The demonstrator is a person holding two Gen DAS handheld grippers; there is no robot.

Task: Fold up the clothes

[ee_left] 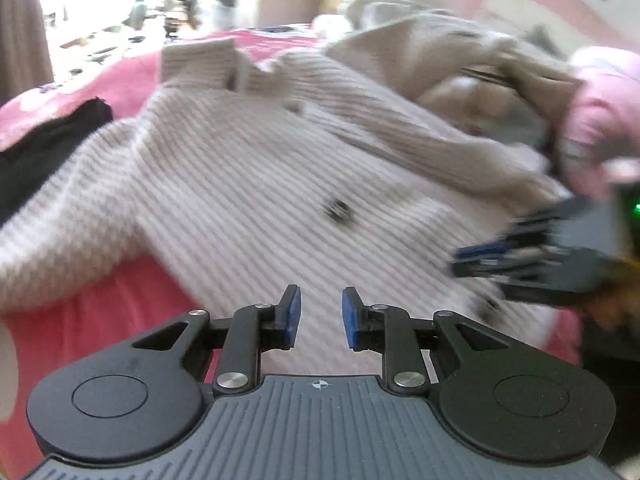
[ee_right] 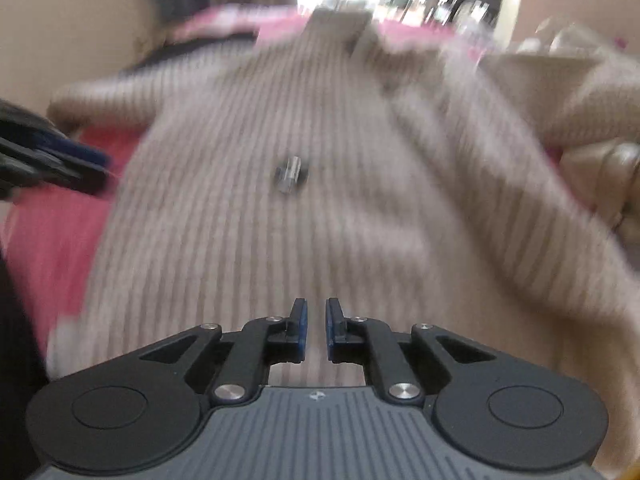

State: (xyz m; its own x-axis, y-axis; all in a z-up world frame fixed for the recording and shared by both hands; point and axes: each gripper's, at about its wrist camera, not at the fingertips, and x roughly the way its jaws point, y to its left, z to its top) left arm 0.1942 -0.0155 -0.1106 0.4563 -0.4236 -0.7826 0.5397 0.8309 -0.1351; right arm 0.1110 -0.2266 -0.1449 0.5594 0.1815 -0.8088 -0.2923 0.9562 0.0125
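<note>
The ribbed cardigan (ee_left: 248,168) fills the frame's middle, spread on the pink bedding (ee_left: 100,320), seemingly unfolded. The left gripper (ee_left: 320,316) and the right gripper (ee_right: 316,330) stand slightly parted, empty.

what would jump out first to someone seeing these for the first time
A pale ribbed knit cardigan fills both views, spread across a bright pink bedspread, with one dark button at its middle. Both grippers, left gripper and right gripper, sit empty above the knit.
</note>
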